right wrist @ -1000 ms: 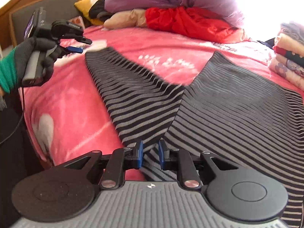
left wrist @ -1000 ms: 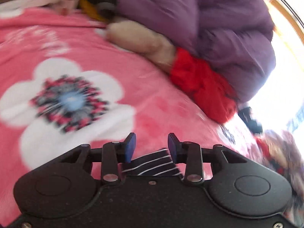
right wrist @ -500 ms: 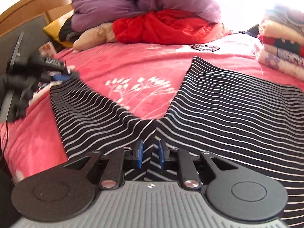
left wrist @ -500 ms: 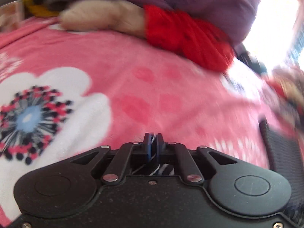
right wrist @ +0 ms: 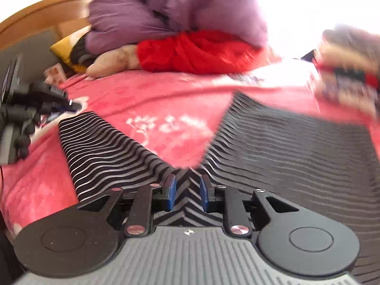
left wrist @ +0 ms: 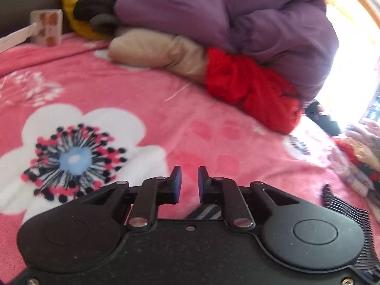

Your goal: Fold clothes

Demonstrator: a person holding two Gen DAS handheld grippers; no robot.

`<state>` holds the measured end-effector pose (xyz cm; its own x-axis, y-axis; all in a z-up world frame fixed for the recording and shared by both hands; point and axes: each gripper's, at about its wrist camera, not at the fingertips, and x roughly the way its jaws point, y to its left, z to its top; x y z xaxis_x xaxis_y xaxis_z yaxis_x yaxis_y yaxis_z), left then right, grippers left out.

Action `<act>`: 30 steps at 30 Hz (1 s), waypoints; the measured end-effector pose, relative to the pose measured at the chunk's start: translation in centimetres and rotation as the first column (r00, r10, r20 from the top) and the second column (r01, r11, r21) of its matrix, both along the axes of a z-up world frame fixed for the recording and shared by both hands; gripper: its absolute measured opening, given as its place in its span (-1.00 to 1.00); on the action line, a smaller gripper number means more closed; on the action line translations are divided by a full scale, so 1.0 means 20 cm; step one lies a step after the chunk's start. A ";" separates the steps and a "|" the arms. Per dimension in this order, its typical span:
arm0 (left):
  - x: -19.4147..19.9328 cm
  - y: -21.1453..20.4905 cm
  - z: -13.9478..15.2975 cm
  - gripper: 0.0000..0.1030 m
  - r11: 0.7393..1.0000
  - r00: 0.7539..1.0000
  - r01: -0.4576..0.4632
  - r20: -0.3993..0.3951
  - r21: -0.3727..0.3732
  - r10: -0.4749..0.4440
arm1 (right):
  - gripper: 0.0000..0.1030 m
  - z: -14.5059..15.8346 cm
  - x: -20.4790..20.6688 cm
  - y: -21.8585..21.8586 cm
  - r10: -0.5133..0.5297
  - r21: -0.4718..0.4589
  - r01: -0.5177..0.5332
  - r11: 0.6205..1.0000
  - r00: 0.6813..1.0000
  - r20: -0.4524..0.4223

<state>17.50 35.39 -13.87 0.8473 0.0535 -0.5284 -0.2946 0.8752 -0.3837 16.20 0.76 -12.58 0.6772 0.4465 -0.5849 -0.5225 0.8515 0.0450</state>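
Observation:
A black garment with thin white stripes lies spread in a V on the pink flowered blanket. My right gripper hovers low over the point where the two striped parts meet. Its jaws are opening, with striped cloth under the gap and its pads not pressing on it. My left gripper is also opening, and only pink blanket shows between its tips. A bit of the striped garment shows just behind its jaws. In the right wrist view the left gripper, in a gloved hand, sits at the far end of the left striped part.
A purple duvet, a red garment and a beige pillow are heaped at the head of the bed. A stack of folded clothes stands at the right. A yellow cushion and a white box lie by the headboard.
The left jaws went from apart to shut on a striped edge, then parted again. The right jaws have widened, and the right view has shifted along the garment.

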 end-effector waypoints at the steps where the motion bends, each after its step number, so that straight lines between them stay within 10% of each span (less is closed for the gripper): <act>1: -0.01 -0.03 0.01 -0.80 0.999 0.999 0.049 0.012 -0.005 -0.048 | -0.42 0.00 0.01 0.04 0.026 -0.033 -0.026 0.999 1.000 0.015; 4: 0.00 -0.16 0.01 -0.80 0.982 0.982 0.189 0.007 0.010 -0.189 | -0.22 -0.05 0.11 0.16 0.058 -0.111 -0.061 0.992 0.998 -0.037; 8: 0.05 -0.33 0.01 -0.80 0.943 0.945 0.328 -0.017 0.050 -0.327 | -0.20 -0.08 0.32 -0.01 -0.040 0.206 0.102 0.973 0.957 -0.287; 13: 0.08 -0.56 0.02 -0.80 0.863 0.866 0.500 -0.022 0.073 -0.500 | -0.54 -0.04 0.28 -0.12 -0.091 0.247 0.141 0.959 0.975 -0.203; 21: 0.07 -1.16 -0.04 -0.80 0.577 0.593 0.802 -0.089 0.152 -0.800 | -0.62 -0.06 0.21 -0.34 -0.176 0.296 0.241 0.924 0.957 -0.231; 23: 0.13 -1.26 -0.12 -0.77 0.569 0.585 0.811 -0.198 0.136 -0.786 | -0.62 -0.07 0.21 -0.43 -0.196 0.314 0.275 0.909 0.945 -0.261; 24: 0.17 -1.28 -0.17 -0.77 0.605 0.623 0.781 -0.277 0.157 -0.732 | -0.62 -0.08 0.20 -0.48 -0.206 0.325 0.292 0.900 0.939 -0.274; 30: 0.24 -1.32 -0.11 -0.55 0.670 0.675 0.737 -0.150 0.085 -0.723 | -0.61 -0.10 0.18 -0.82 -0.260 0.315 0.354 0.881 0.917 -0.302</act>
